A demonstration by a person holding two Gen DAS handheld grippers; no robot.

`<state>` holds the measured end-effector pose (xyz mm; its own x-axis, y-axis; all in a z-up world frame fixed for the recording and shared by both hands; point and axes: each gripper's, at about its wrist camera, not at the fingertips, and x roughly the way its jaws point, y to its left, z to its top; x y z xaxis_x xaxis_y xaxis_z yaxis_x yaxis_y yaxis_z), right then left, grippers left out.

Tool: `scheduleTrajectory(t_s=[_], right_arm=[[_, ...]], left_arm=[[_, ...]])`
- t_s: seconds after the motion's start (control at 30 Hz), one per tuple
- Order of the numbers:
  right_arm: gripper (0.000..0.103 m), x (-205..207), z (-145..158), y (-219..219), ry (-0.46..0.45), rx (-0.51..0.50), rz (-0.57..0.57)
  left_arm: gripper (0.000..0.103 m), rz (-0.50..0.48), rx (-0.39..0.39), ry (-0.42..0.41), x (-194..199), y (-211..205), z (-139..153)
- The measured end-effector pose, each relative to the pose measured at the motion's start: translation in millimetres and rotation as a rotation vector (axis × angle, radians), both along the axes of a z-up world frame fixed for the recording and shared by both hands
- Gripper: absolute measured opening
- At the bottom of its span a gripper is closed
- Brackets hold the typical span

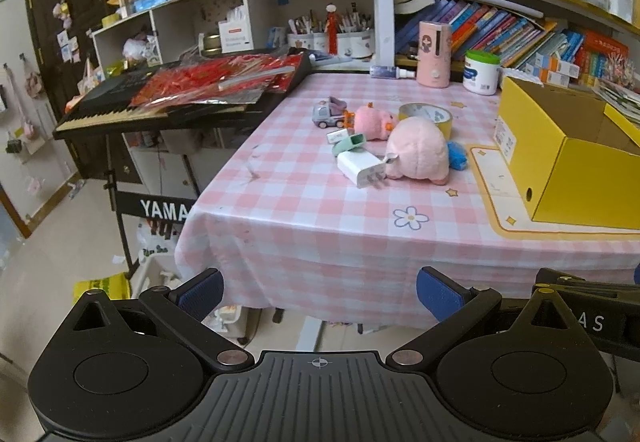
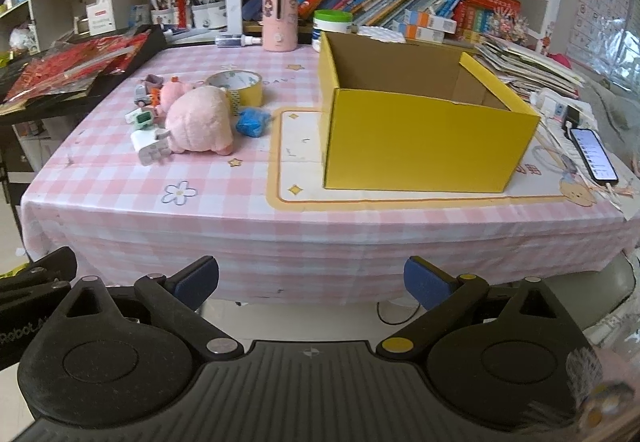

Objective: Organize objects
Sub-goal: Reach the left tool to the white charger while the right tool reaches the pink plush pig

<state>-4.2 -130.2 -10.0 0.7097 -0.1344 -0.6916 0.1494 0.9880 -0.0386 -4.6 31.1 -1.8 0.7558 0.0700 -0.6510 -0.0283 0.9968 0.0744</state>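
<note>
"YAMA…" in white on the black keyboard stand (image 1: 164, 208). Fuzzy pink plush (image 2: 200, 120), boxy white charger (image 2: 150, 149) & tape roll (image 2: 238, 84) lie left of the open yellow cardboard box (image 2: 420, 138) on the checked cloth (image 2: 248, 202). Left gripper (image 1: 319, 292) & right gripper (image 2: 311, 281): both spread wide, holding nothing.

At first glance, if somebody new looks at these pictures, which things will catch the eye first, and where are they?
The big open yellow box stands out first, on the right part of the pink checked tablecloth, and what shows of its inside looks empty. Next comes the large pink plush toy lying to its left among a cluster of small things, with a roll of tape behind it and a white charger in front. Both grippers, left and right, are open, short of the table.
</note>
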Motion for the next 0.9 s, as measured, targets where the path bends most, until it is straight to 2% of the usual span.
scheduleTrajectory(t_s=[0.37,0.8,0.9], right_arm=[[0.085,17,-2,14,-0.007,0.055,0.086],[0.065,66,0,32,-0.020,0.099,0.209],[0.063,80,1,34,-0.029,0.099,0.222]], left_arm=[[0.103,0.032,-0.019,0.003,9,15,-3],[0.102,0.084,-0.050,0.011,49,32,-6],[0.102,0.095,-0.051,0.013,59,35,-8]])
